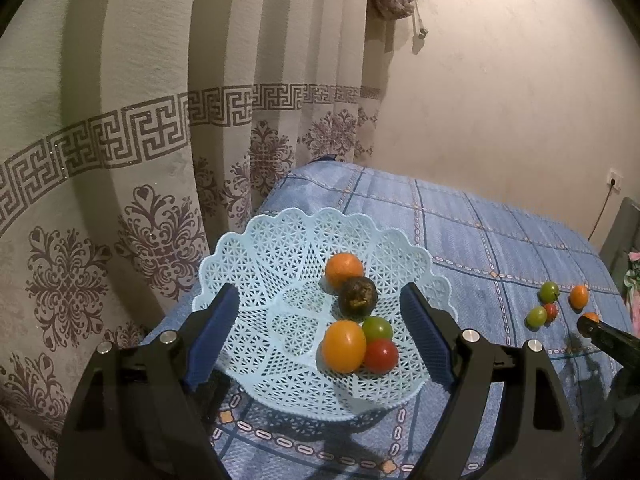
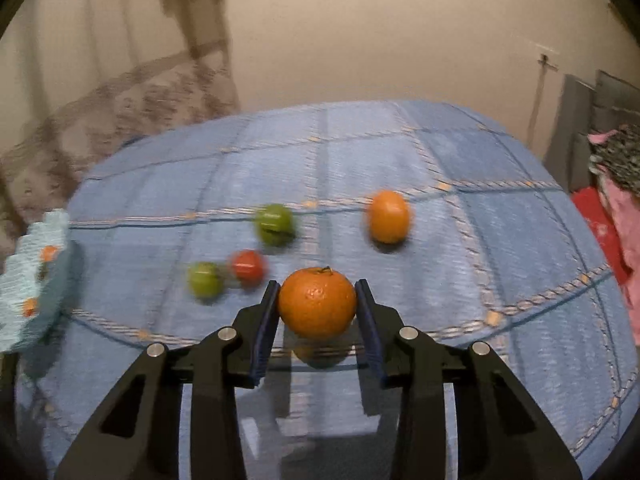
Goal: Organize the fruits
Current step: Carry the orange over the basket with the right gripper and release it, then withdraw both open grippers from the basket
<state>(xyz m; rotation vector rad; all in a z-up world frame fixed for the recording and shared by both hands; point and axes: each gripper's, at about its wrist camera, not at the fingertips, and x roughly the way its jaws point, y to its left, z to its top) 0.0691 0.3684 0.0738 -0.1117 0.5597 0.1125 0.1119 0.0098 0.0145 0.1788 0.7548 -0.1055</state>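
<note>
Carrying the mandarin, pinched between the right gripper's jaws above the tablecloth, calls for steady pressure until it clears the basket rim, where the left gripper hovers wide open, holding nothing.

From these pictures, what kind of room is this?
Probably a home room, perhaps a bedroom: a patterned beige curtain, a blue checked cloth under a pale blue plastic lattice basket, and a wall socket.

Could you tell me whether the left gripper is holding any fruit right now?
No, the left gripper hangs open over the basket, nothing between its fingers.
</note>
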